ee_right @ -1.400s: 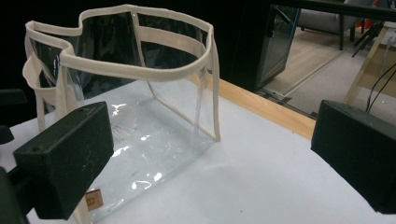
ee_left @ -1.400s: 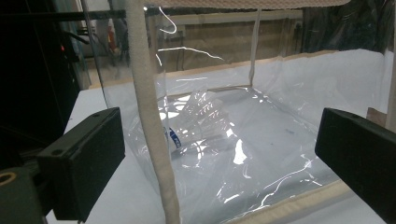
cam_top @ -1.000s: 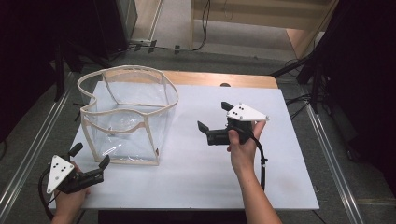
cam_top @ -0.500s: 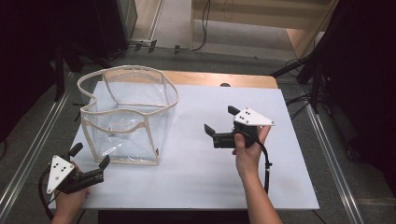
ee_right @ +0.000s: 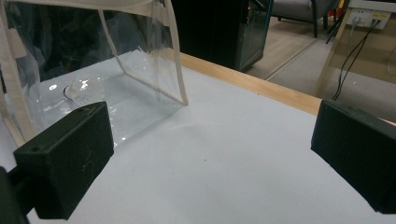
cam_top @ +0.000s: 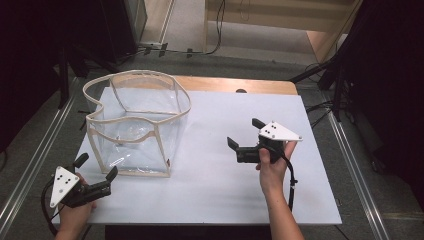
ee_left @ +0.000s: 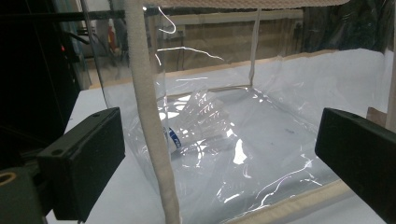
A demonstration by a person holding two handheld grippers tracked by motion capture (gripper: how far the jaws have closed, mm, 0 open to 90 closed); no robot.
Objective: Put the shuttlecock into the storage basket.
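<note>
A clear bag (cam_top: 137, 127) with cream trim stands open-topped on the left half of the white table (cam_top: 215, 200). Inside it lies a shuttlecock (ee_left: 198, 122), tipped on its side on the bag's floor, its blue-banded cork end toward the near cream seam.

The left gripper (cam_top: 95, 172) sits at the table's near left corner, held low in the left hand (cam_top: 75, 212). Its 2 jaws are spread wide and hold nothing. It is just beside the bag's near corner but not touching it; in the left gripper view the cream seam (ee_left: 149, 116) rises between the jaws.

The right gripper (cam_top: 243, 135) is in the right hand (cam_top: 272, 172) over the bare right half of the table, well apart from the bag. Its jaws are also wide apart and empty, and they point left toward the bag. In the right gripper view the bag's far corner shows between the jaws, with the table's wooden edge (ee_right: 261, 86) running behind.
</note>
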